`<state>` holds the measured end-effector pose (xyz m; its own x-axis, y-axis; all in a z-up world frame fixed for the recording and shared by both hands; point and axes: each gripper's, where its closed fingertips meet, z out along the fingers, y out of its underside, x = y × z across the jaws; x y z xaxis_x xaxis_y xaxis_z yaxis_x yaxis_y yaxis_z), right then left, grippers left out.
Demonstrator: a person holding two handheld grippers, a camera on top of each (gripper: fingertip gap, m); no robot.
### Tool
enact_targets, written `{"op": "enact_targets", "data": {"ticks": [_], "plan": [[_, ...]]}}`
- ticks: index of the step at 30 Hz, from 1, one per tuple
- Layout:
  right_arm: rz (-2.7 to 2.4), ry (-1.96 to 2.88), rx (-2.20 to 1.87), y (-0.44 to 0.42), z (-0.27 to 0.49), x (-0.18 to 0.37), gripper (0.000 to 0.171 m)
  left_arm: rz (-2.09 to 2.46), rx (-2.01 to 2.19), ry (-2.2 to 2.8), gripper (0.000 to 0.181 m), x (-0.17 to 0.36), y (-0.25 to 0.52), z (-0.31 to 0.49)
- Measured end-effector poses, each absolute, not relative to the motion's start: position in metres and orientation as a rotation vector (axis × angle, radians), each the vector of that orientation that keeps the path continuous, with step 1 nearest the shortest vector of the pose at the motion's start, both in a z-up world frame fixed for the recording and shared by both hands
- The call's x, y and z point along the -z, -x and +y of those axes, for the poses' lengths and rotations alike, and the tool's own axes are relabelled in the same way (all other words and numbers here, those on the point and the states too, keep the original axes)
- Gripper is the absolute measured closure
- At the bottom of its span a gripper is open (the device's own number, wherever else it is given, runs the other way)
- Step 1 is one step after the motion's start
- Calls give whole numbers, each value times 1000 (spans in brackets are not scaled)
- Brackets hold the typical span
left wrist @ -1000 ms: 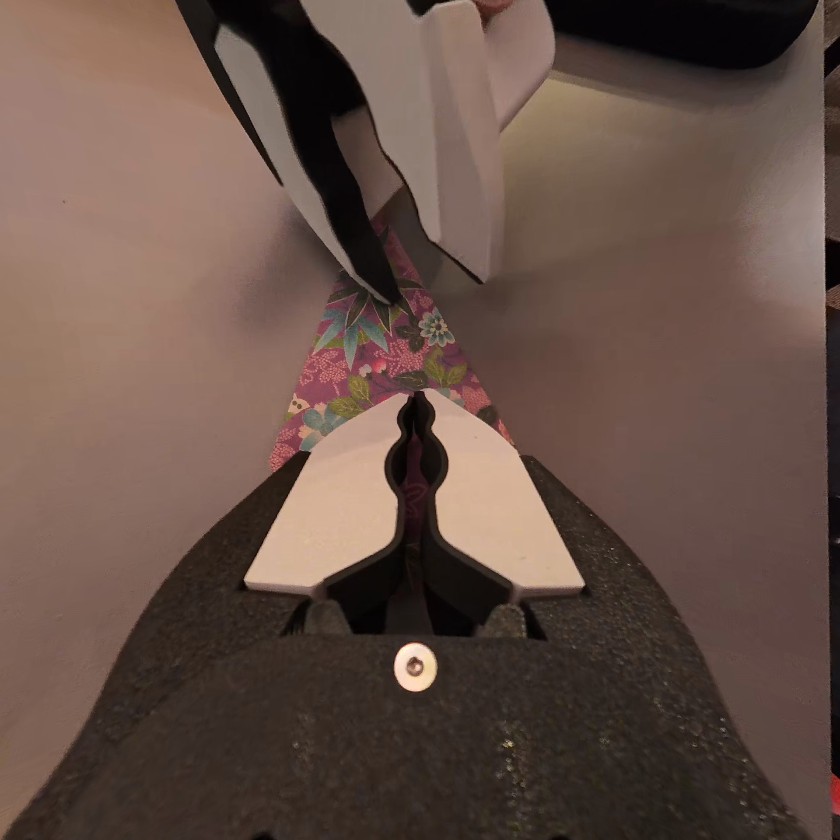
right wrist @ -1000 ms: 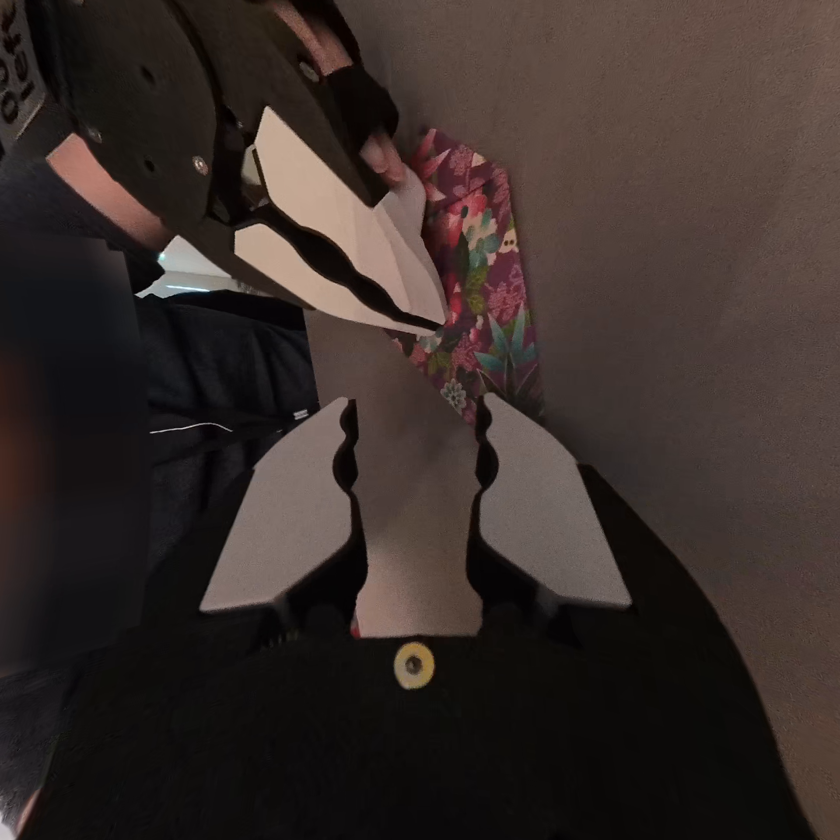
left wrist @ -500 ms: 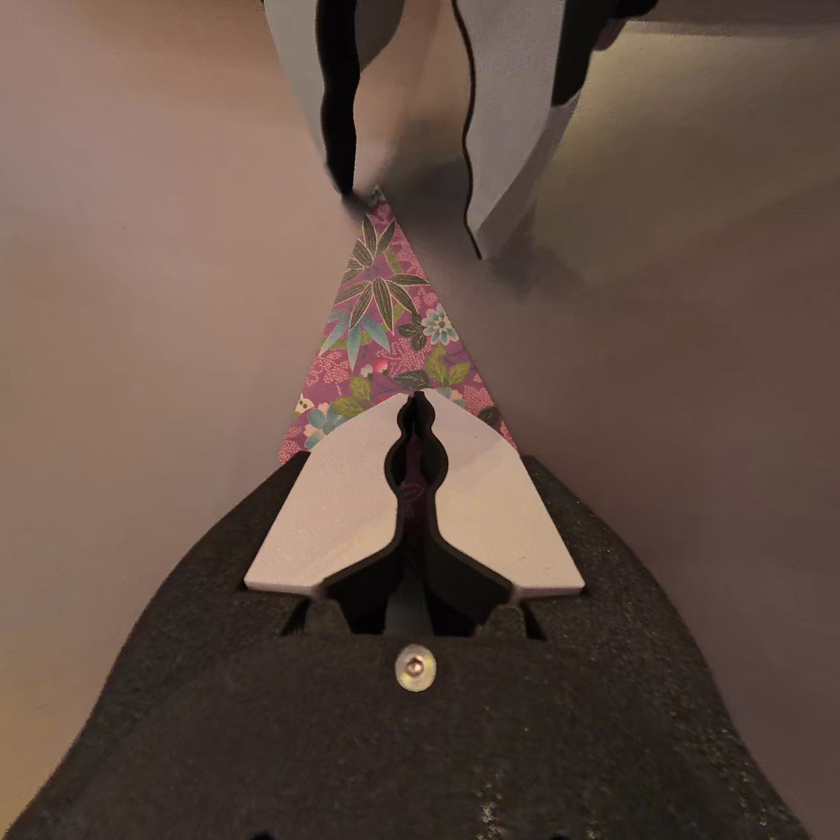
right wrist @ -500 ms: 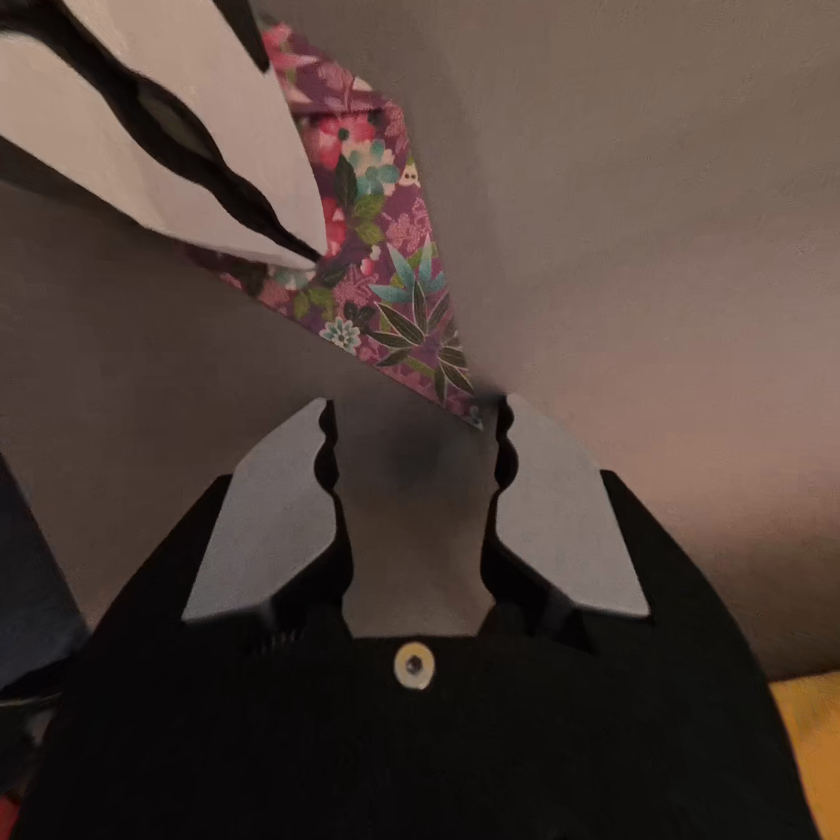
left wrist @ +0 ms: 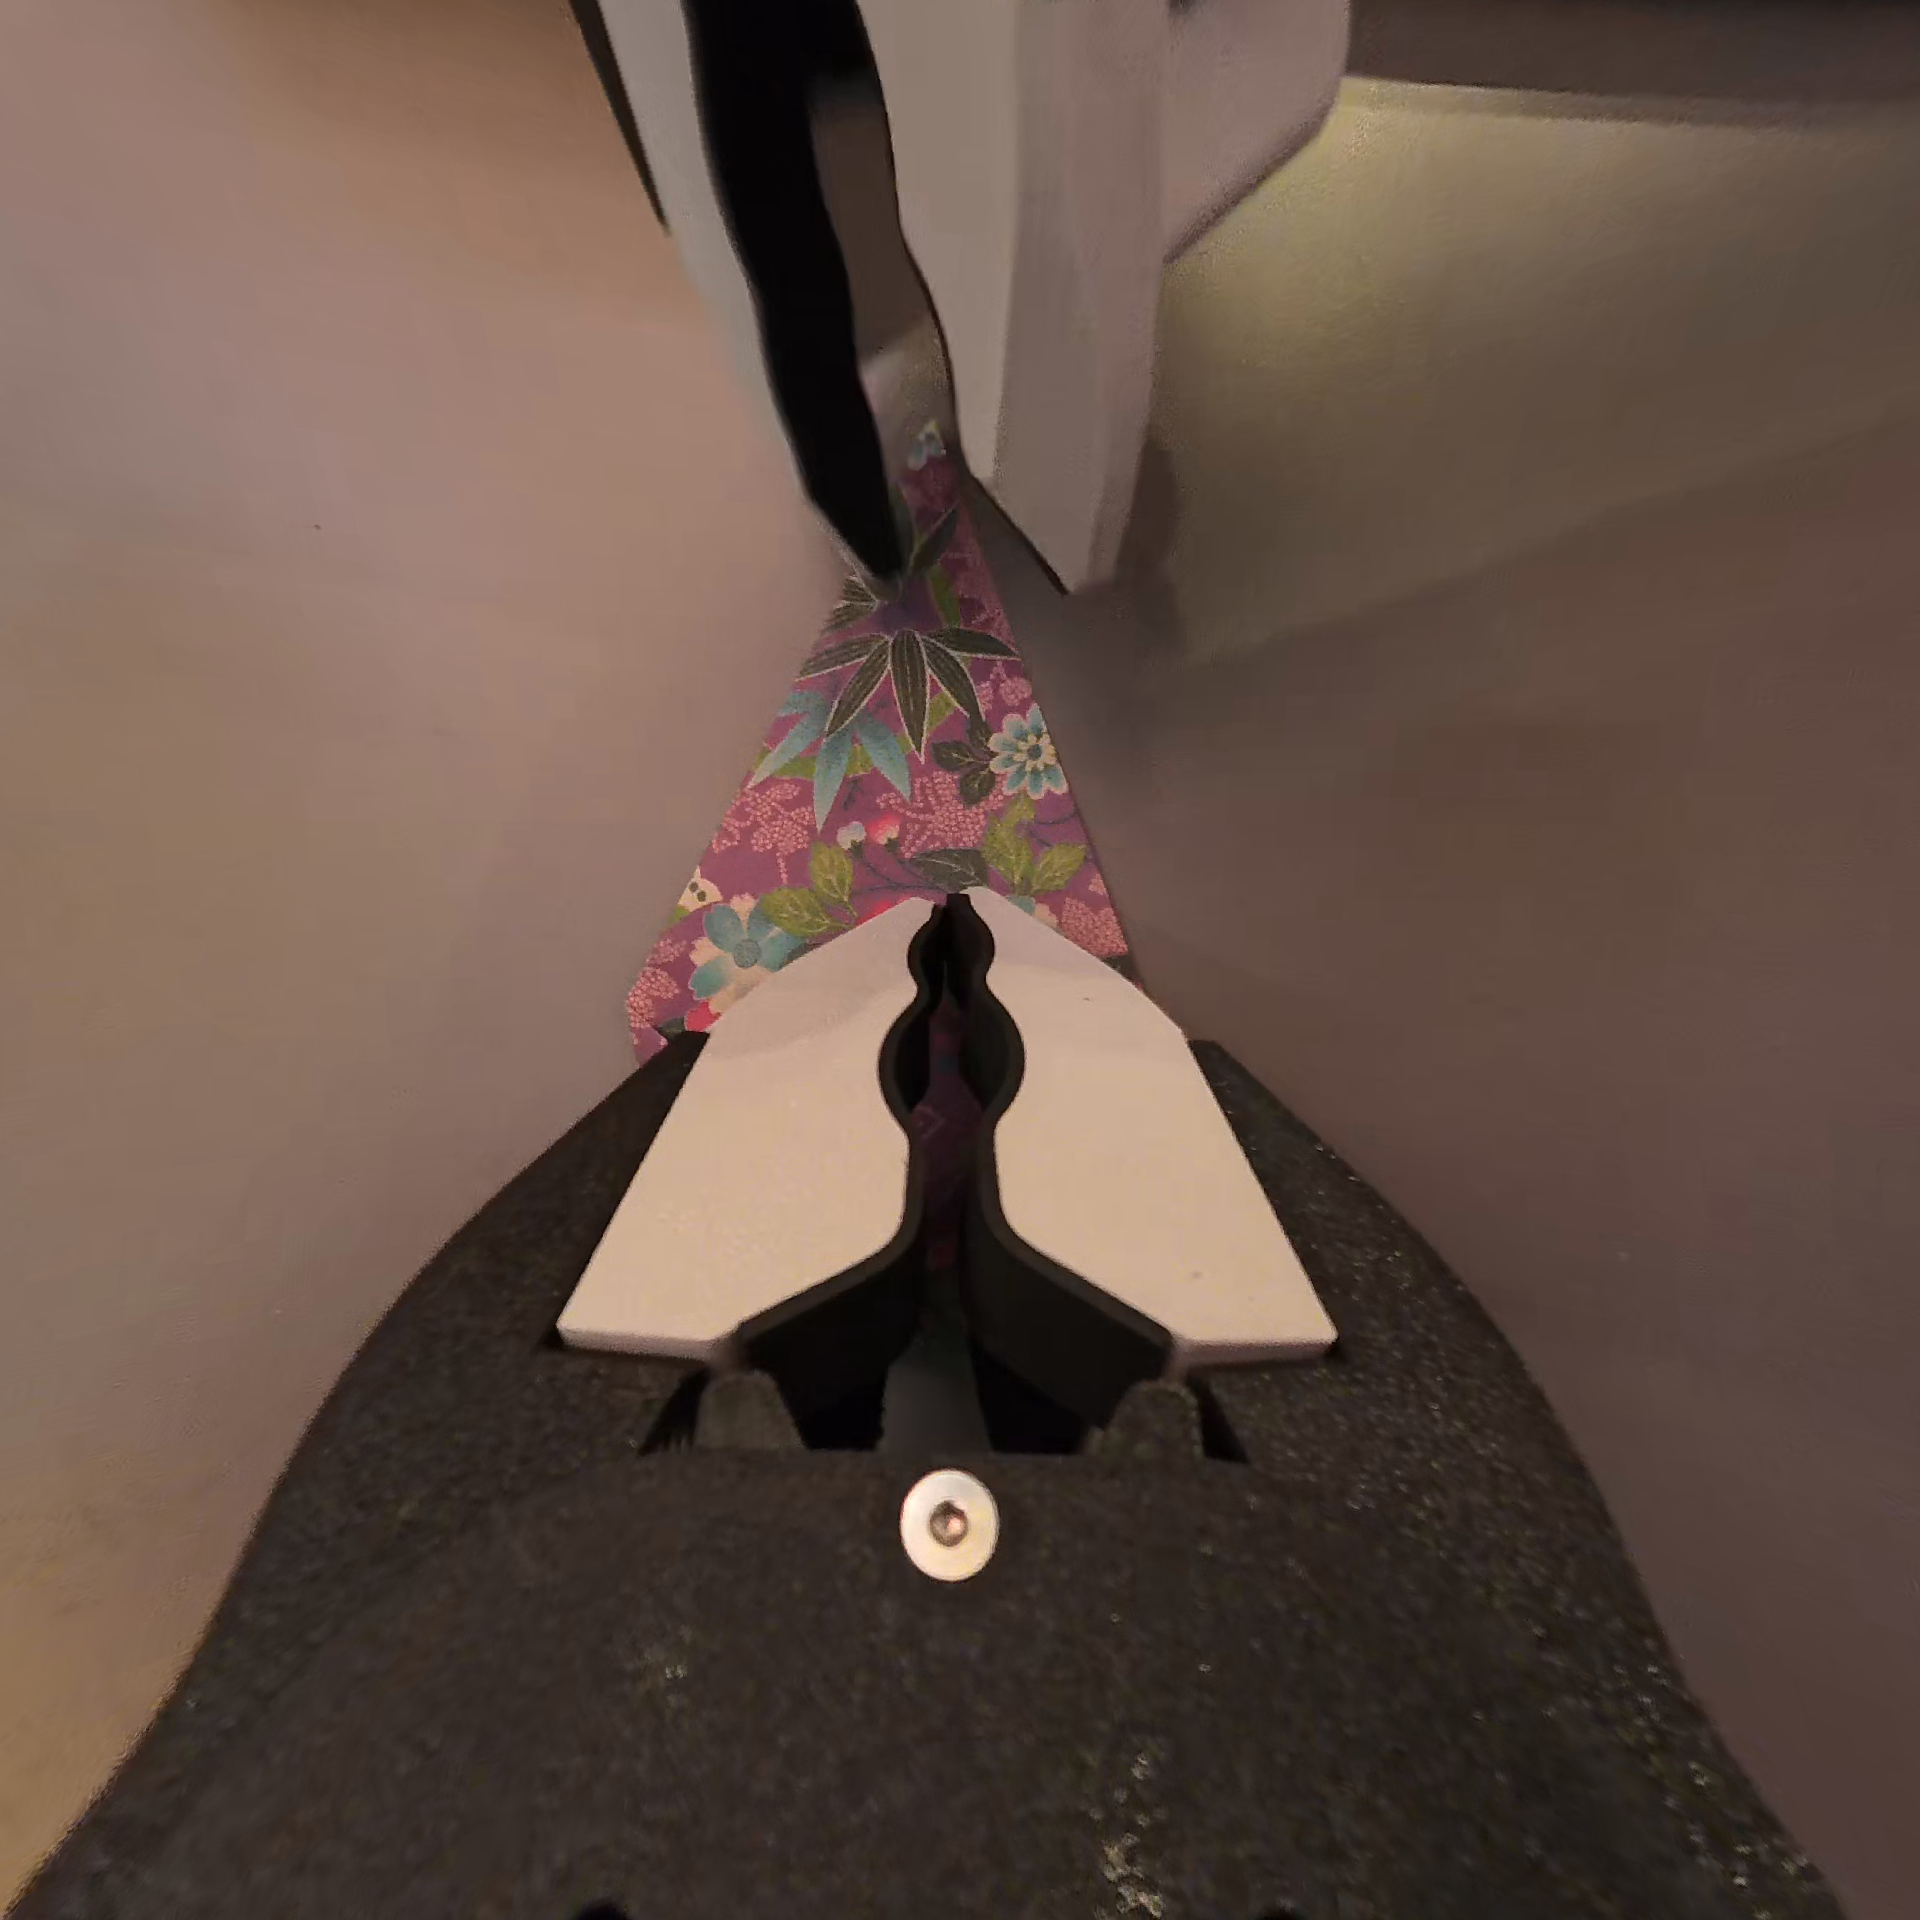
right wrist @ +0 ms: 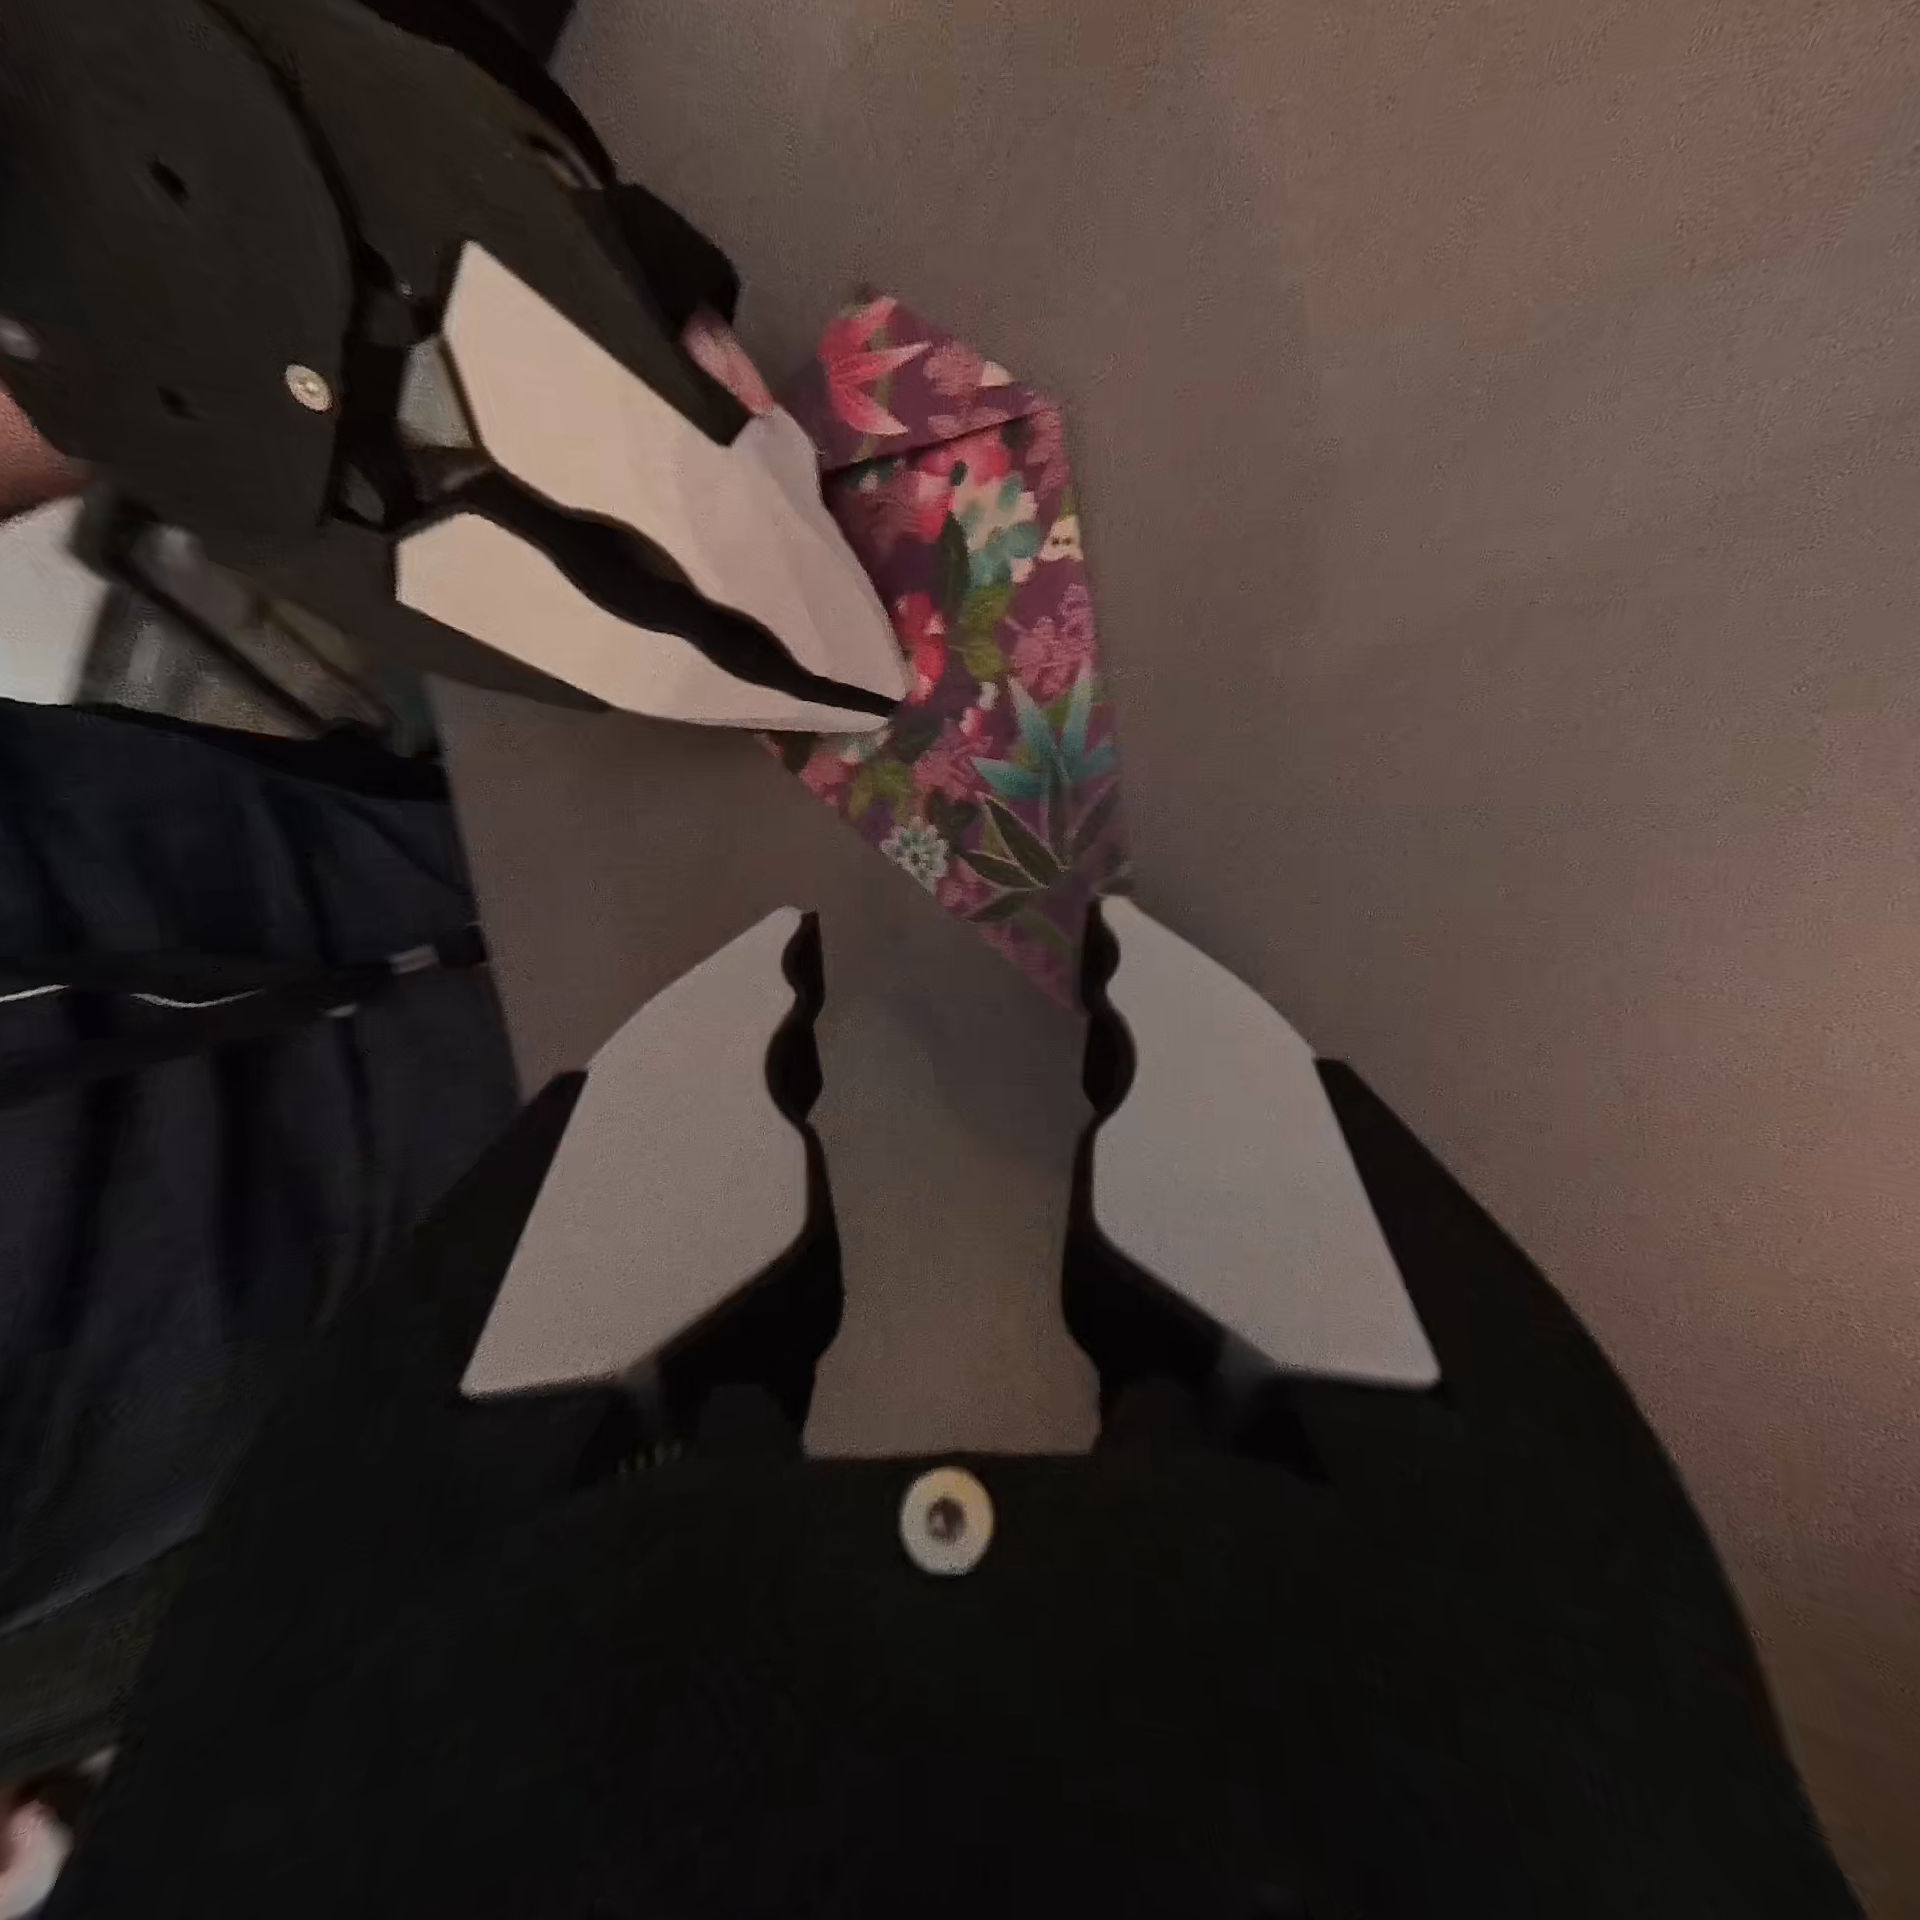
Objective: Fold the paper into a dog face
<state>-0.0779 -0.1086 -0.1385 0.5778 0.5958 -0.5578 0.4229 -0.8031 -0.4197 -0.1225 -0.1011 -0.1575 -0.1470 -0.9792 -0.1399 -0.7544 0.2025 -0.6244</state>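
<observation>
A purple floral paper, folded to a triangle, lies flat on the grey table. My left gripper is shut, with its tips resting on the paper's wide end; the pattern shows through the gap under the jaws. My right gripper is open at the paper's far pointed corner, one finger on each side. In the right wrist view the right gripper is open and the paper has its corner against the right fingertip. The shut left gripper presses on the paper's left edge.
A person's dark clothing fills the left of the right wrist view, past the table edge. A dark object lies along the far table edge. Bare table lies to the right of the paper. The gap from one gripper's tips to the other's is roughly 6 centimetres.
The left gripper has stayed shut on the same spot. The right gripper has stayed open, drew back from the corner half a second ago, and now straddles it again.
</observation>
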Motion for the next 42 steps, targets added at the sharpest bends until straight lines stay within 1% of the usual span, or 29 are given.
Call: {"op": "enact_targets", "data": {"ticks": [1,3,6,7,9,11,14,17,18,21,23,27,28,30,33,36,39,42], "plan": [[-874,2567,-905,69,-105,139,119,1962,559,1608,181,157,122,-101],[-920,2538,-727,61,-107,139,111,1955,539,1612,181,158,122,-101],[-911,2571,-446,44,-110,154,111,1930,505,1622,181,158,122,-101],[-878,2564,-390,42,-108,156,114,1921,492,1624,181,158,122,-101],[-806,2567,-405,45,-108,155,114,1910,464,1617,181,158,122,-101],[-772,2556,-529,57,-112,153,121,1904,452,1616,181,158,122,-101],[-778,2557,-512,58,-111,154,125,1896,458,1620,181,158,122,-101],[-730,2530,-614,66,-109,152,127,1895,454,1622,180,158,122,-100],[-734,2521,-632,67,-109,152,130,1894,452,1622,180,158,122,-100],[-872,2463,-525,66,-107,155,143,1887,456,1623,181,158,122,-100],[-924,2423,-472,65,-106,156,145,1887,460,1620,181,158,122,-100],[-862,2364,-445,65,-97,156,145,1899,453,1613,181,158,122,-100],[-865,2346,-410,63,-95,156,143,1901,452,1612,181,158,122,-101],[-861,2311,-291,58,-89,156,133,1902,456,1609,181,158,122,-101],[-815,2242,-184,55,-81,153,132,1896,473,1611,181,158,122,-101],[-710,2243,-120,49,-73,150,127,1899,473,1610,181,158,122,-101],[-547,2260,-211,47,-68,147,127,1895,475,1609,181,158,122,-101],[-340,2315,-481,55,-68,149,128,1889,489,1613,181,158,122,-101]]}}
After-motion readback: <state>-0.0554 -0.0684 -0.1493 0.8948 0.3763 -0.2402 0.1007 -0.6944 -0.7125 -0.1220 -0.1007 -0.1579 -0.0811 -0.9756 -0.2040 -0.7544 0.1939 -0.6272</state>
